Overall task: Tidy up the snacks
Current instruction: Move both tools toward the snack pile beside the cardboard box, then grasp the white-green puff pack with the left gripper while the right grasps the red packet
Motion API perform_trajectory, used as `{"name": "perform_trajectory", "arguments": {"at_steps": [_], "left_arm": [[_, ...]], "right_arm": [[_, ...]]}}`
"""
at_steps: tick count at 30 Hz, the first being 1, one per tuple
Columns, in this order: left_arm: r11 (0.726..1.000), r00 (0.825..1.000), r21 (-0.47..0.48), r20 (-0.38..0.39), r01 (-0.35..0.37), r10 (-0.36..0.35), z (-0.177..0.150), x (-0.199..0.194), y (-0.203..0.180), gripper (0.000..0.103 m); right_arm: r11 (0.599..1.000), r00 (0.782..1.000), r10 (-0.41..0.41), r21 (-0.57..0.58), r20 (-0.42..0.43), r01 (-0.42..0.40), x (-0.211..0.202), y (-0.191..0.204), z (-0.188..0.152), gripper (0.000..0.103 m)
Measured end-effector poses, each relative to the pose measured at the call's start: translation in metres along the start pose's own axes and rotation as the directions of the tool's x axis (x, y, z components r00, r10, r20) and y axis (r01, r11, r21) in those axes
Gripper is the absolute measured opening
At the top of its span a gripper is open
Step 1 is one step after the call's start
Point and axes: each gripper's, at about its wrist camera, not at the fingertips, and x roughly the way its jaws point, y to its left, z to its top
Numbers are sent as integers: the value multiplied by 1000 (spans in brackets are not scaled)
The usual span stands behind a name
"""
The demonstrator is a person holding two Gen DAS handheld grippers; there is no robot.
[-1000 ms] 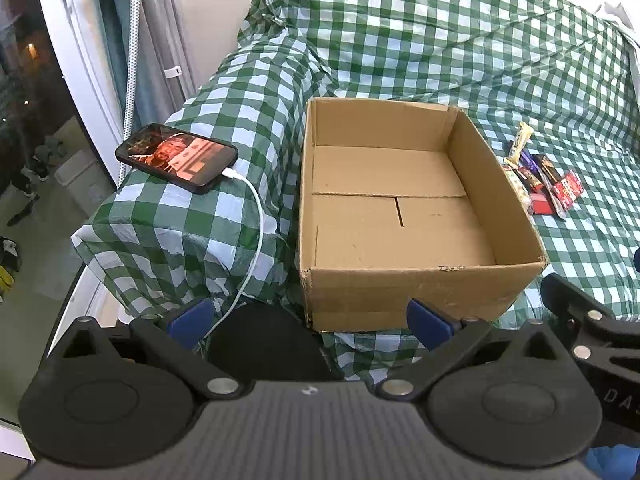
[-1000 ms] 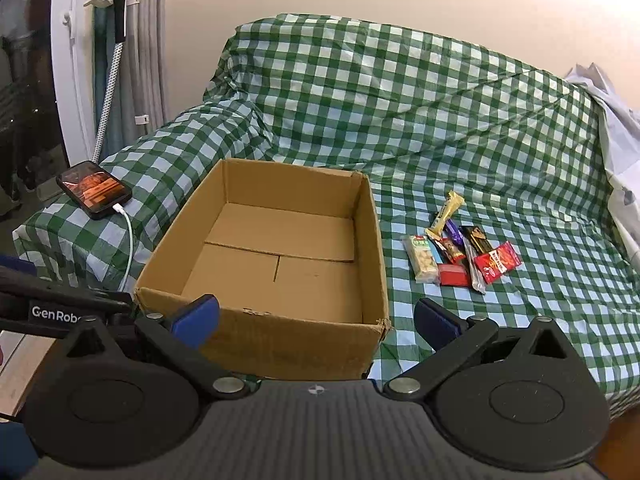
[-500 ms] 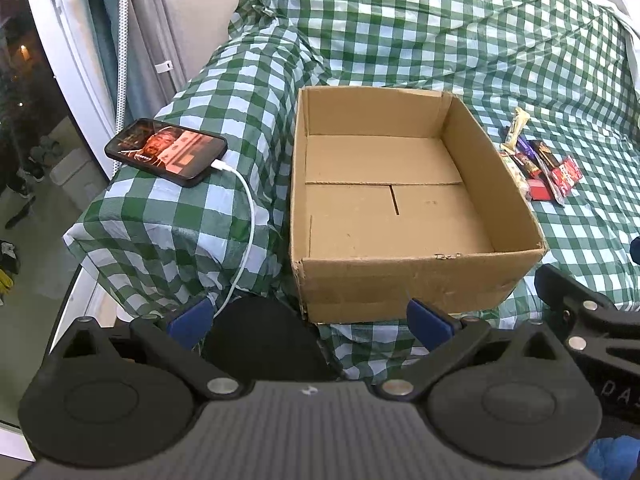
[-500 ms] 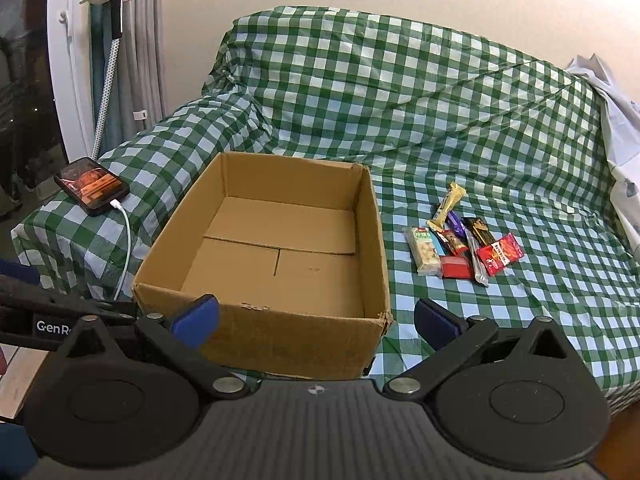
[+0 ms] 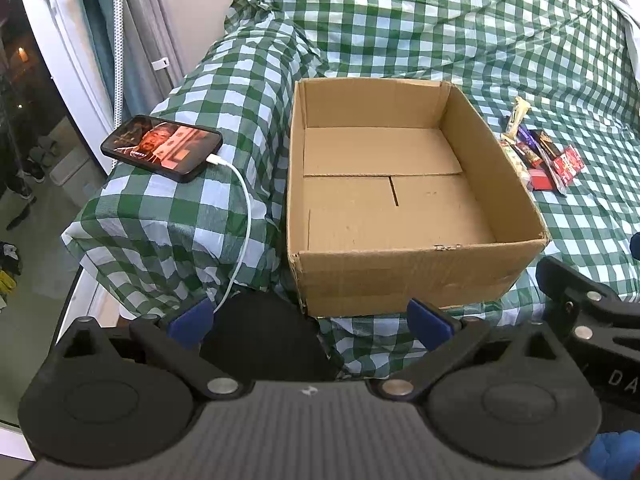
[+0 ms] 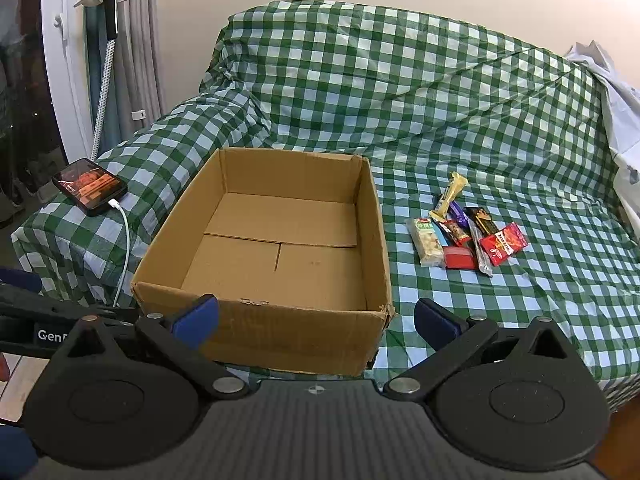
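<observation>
An open cardboard box [image 6: 224, 316] [image 5: 400, 276] sits on a sofa covered in green checked cloth; nothing lies inside it. To its right lie several wrapped snack bars in a small heap [image 6: 464, 232] [image 5: 536, 156], among them a red packet [image 6: 503, 243] and a pale yellow bar [image 6: 450, 194]. My left gripper [image 5: 308, 320] hovers open in front of the box's near wall. My right gripper [image 6: 316, 320] is open too, held before the box's near right corner. Neither holds anything.
A phone [image 5: 162, 148] [image 6: 90, 186] with a lit screen rests on the sofa arm, its white cable [image 5: 244, 232] hanging down the front. Curtains and a glass door [image 5: 24, 80] stand at the left. White cloth [image 6: 612, 92] lies on the sofa's far right.
Both grippers have drawn back and risen slightly, so the box and snacks appear a little farther away. Nothing on the sofa has moved.
</observation>
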Motion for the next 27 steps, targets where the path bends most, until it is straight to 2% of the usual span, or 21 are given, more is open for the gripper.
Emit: {"name": "perform_trajectory", "arguments": {"at_steps": [11,19,23,27], "left_arm": [[999,1000,33,-19,-12,12,4,8,-3,103],[997,999,77,-31,-10,13,13,13,-18,103],[994,1000,106,-31,7,-3,20,12,-32,103],[990,1000,141,-18,21,-19,33,10,-54,103]], "right_arm": [[998,999,47,39,-1,-47,6,-12,-1,103],[989,999,54,135,-4,-53,16,-38,-2,103],[981,999,28,190,29,-34,16,-62,-1,103],[979,992,-47,202,113,23,10,-85,4,103]]}}
